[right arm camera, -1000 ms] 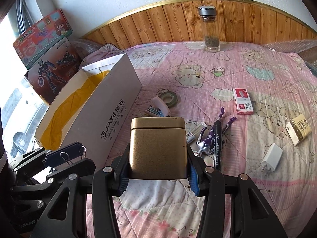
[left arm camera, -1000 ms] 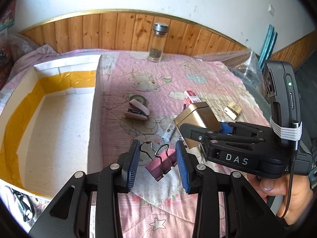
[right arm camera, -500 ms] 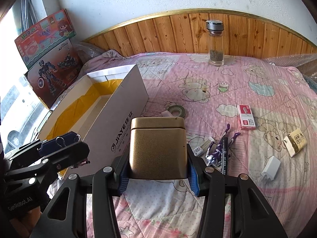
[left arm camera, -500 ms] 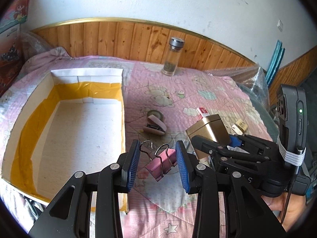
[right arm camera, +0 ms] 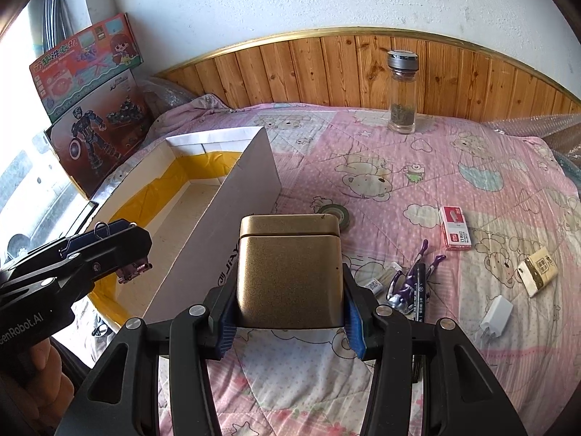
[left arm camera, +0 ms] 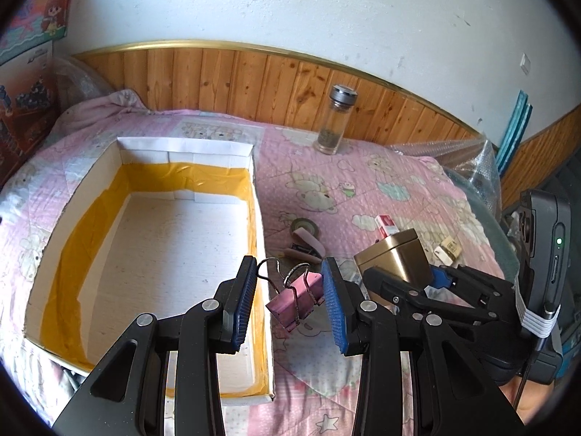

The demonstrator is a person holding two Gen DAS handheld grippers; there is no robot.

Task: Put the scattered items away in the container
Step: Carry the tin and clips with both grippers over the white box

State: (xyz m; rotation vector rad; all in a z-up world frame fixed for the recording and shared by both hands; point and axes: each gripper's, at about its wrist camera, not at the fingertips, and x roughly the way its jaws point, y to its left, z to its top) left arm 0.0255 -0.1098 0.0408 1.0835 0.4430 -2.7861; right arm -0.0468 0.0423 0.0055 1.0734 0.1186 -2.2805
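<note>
bed (right arm camera: pixel 454 167): pink cartoon quilt, everything's sitting on it, leftover clutter is ahead and to the right of the right jaws

box (left arm camera: pixel 152 239): open white carton with yellow tape inside. A second ago it was off to the left of the left jaws, now its right wall runs right under them, so both hands have swung over toward it. My guess is drop-off's next

left gripper (left arm camera: pixel 288 299): jaws are apart-ish but pinching the pink binder clip (left arm camera: pixel 296 299); it hangs right over the box's near right wall, not inside yet

right gripper (right arm camera: pixel 288 314): jaws clamped on the gold tin (right arm camera: pixel 288 270), just right of the box wall, above the quilt

tin axis: upright, lid edge on top, long axis roughly vertical, front face toward the camera

clip axis: tilted, wire handles pointing up and away from the jaws, body running diagonally between them

still loose: tape roll (right arm camera: pixel 336 213), red staple box (right arm camera: pixel 455 232), pens (right arm camera: pixel 417 287), charger (right arm camera: pixel 495 314)
</note>
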